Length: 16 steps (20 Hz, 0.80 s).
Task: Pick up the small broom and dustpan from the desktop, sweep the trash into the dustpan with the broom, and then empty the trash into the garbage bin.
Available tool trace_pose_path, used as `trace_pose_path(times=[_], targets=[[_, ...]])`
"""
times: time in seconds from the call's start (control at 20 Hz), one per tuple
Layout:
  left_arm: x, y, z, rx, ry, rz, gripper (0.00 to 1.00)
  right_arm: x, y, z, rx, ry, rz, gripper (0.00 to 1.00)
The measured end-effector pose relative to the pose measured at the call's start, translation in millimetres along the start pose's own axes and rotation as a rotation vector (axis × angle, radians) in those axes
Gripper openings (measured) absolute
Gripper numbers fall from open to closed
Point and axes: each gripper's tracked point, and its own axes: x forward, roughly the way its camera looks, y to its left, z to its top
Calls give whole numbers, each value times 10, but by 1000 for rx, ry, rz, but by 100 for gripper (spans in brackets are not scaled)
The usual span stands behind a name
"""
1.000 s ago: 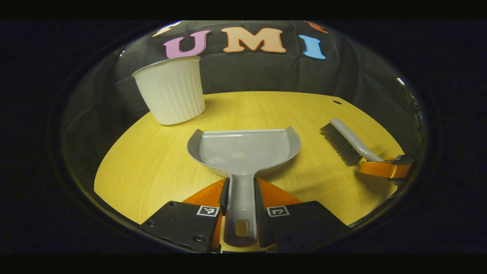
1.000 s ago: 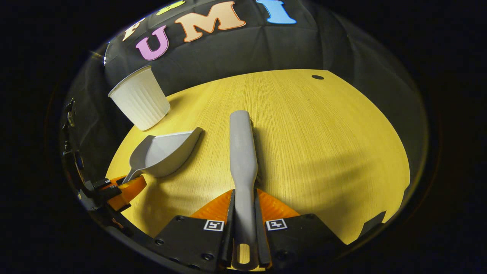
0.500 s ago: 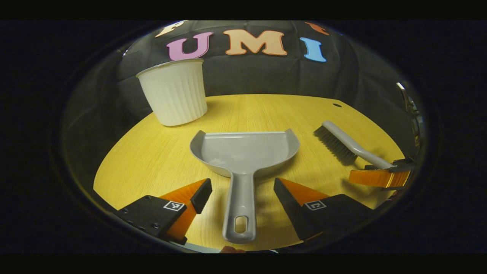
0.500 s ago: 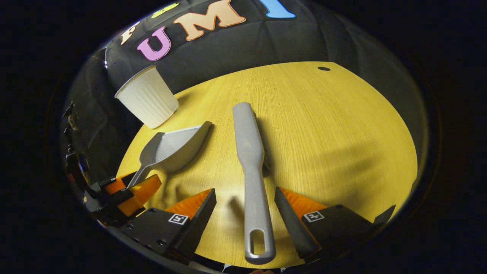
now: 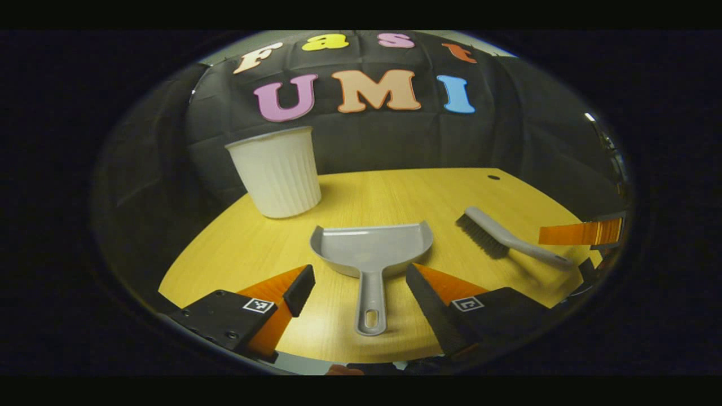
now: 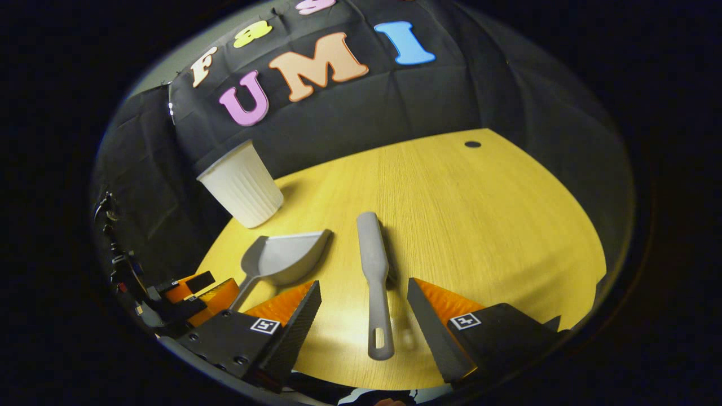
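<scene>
A grey dustpan (image 5: 372, 248) lies flat on the yellow wooden desktop (image 5: 395, 192), handle toward me. My left gripper (image 5: 361, 279) stands open above the handle, touching nothing. To its right lies the grey small broom (image 5: 507, 239), bristles down. In the right gripper view the broom (image 6: 375, 276) lies lengthwise with its handle between the spread fingers of my right gripper (image 6: 364, 293), which is open and lifted off it. The dustpan (image 6: 282, 262) sits left of the broom there. A white ribbed garbage bin (image 5: 276, 172) stands at the back left, and the garbage bin (image 6: 241, 185) is upright.
The desktop's front edge runs just under both grippers. A small dark hole (image 6: 472, 144) marks the desk's far right. The other gripper (image 6: 186, 296) appears at the lower left of the right gripper view, and at the right edge of the left gripper view as the other gripper (image 5: 581, 234).
Both grippers opened, letting go of the dustpan handle and the broom handle. Since then both have drawn back and up, so the tools look smaller and farther.
</scene>
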Motion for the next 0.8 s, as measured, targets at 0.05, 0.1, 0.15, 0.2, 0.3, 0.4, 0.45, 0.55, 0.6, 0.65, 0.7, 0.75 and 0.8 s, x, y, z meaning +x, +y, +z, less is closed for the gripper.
trace_pose_path(times=[0.05,0.1,0.15,0.2,0.3,0.4,0.45,0.55,0.6,0.65,0.7,0.75,0.8], targets=[[-121,-17,140,-6,-33,-6,98,-201,85,177,5,-61,18,92],[-231,-31,263,-19,-56,-11,97,-433,173,371,12,-128,38,92],[-345,-29,392,-37,-79,-11,97,-685,252,575,21,-191,51,92],[-453,-37,532,-58,-101,-14,97,-914,304,761,27,-253,53,92],[-655,-70,833,-92,-149,-28,97,-1280,330,1104,31,-371,49,92],[-866,-87,1149,-108,-214,-45,100,-1562,359,1328,21,-459,45,92],[-932,-94,1322,-108,-254,-51,100,-1694,353,1404,13,-498,40,92],[-1088,-141,1548,-107,-324,-63,95,-1883,331,1517,4,-563,23,92],[-1163,-178,1587,-105,-336,-69,94,-1938,330,1528,13,-580,23,92],[-1211,-228,1614,-102,-346,-77,94,-1983,355,1507,27,-588,32,92],[-1253,-280,1648,-99,-356,-86,94,-2011,393,1466,40,-584,45,92],[-1288,-335,1682,-98,-370,-93,94,-2026,415,1419,43,-577,51,92],[-1305,-397,1709,-97,-380,-107,94,-2002,390,1371,41,-567,41,92]])
